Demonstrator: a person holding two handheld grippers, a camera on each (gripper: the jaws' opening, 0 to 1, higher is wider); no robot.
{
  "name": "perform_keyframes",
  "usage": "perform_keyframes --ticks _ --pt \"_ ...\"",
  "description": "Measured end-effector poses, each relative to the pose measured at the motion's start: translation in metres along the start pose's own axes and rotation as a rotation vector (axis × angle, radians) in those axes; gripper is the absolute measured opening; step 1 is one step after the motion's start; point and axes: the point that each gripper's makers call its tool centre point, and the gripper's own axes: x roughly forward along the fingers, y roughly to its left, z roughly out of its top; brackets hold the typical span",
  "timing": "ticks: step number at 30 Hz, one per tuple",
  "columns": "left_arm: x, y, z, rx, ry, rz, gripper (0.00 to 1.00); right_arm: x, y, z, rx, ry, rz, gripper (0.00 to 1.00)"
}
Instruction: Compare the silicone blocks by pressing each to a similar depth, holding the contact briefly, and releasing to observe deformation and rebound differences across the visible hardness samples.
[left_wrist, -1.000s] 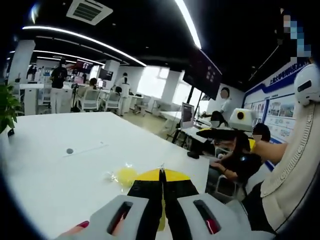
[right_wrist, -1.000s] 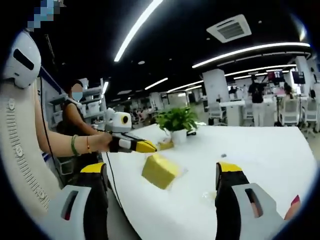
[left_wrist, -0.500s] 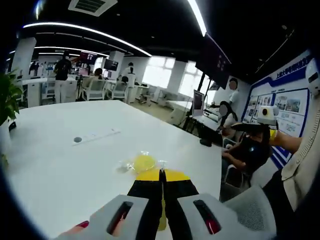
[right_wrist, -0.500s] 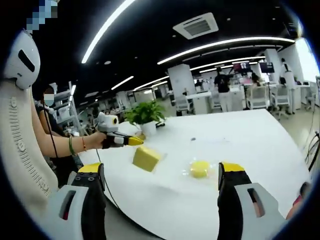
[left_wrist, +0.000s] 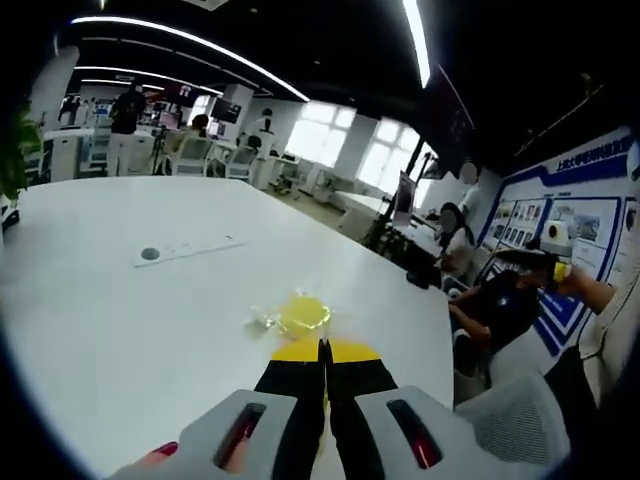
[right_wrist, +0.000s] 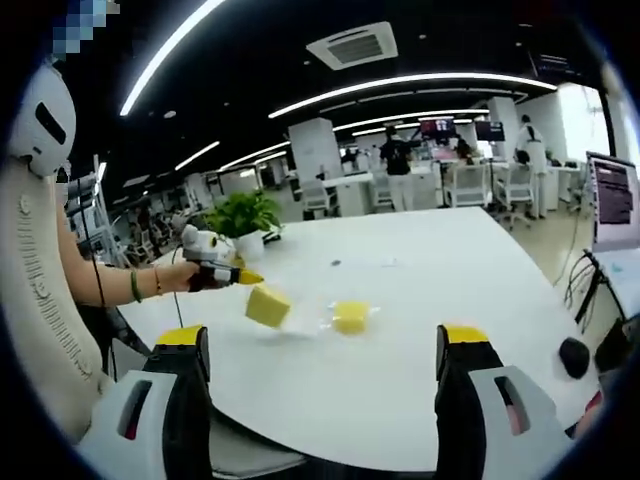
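We are holding the left tongs (left_wrist: 322, 362) with black jaws pressed together, nothing between them, tip hovering just short of a round yellow silicone block (left_wrist: 303, 314) lying on the white counter (left_wrist: 120, 320). The right tongs (right_wrist: 322, 345) are gaping wide, well back. Beside the round one, a square yellow silicone block (right_wrist: 268, 305) is sitting. We judge a slow, straight-down press suits best.

Our left gripper (left_wrist: 323, 350) had black jaws with yellow tips on grey housings with dark slots showing red inside. Our right gripper (right_wrist: 322, 345) matched it: black jaws capped yellow, grey slotted housings. At nine o'clock in the right gripper view we wore a cream ribbed sleeve (right_wrist: 35, 300) and a green wristband (right_wrist: 133, 286).
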Motion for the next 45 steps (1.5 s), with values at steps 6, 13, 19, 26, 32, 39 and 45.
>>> perform_keyframes --ticks 6,13,19,26,32,39,45 --pt "-0.001 0.037 0.012 -0.016 -0.043 0.054 0.0 -0.002 -0.001 -0.006 0.011 0.032 -0.018 0.86" --pt "-0.005 0.087 0.012 -0.012 -0.057 0.128 0.0 0.003 0.002 -0.012 0.029 0.057 -0.02 0.86" --pt "-0.005 0.12 0.005 -0.021 -0.056 0.194 0.0 0.008 0.004 -0.016 0.031 0.08 -0.013 0.86" --pt "-0.003 0.156 -0.011 -0.028 -0.031 0.266 0.0 0.002 0.004 -0.024 0.055 0.105 -0.029 0.83" --pt "0.003 0.178 -0.031 -0.034 0.014 0.311 0.0 -0.008 -0.002 -0.037 0.092 0.128 -0.074 0.82" --pt "0.01 0.191 -0.047 -0.04 0.043 0.322 0.0 -0.009 0.001 -0.038 0.095 0.128 -0.089 0.82" --pt "0.011 0.191 -0.052 -0.039 0.05 0.329 0.0 -0.008 0.003 -0.037 0.085 0.131 -0.085 0.82"
